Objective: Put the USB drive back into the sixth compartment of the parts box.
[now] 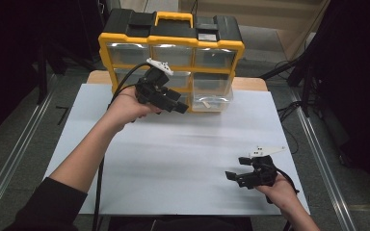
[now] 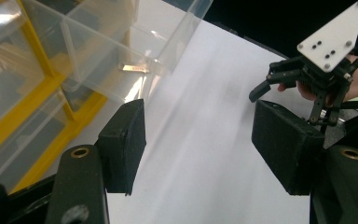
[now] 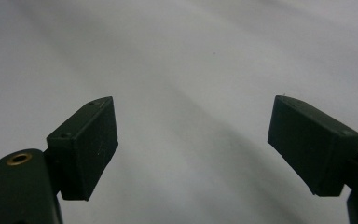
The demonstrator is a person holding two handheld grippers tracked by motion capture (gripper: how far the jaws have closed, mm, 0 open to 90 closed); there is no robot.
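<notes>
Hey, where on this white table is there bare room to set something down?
The widest free patch is the middle of the white table top, between the left tool and the right tool. The near left corner beside the forearm is bare too. It is crowded at the far edge, where the yellow organizer stands with a clear drawer pulled out.

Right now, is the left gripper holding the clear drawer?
No, the left gripper has open jaws with bare white table between them, and the clear drawer sits beyond them.

Drawer cabinet (image 1: pixel 171 53) stands at the table's (image 1: pixel 183 159) twelve o'clock edge; left gripper (image 1: pixel 173 103) sits just before its pulled-out drawer (image 1: pixel 211 102), right gripper (image 1: pixel 236 177) at five o'clock.
</notes>
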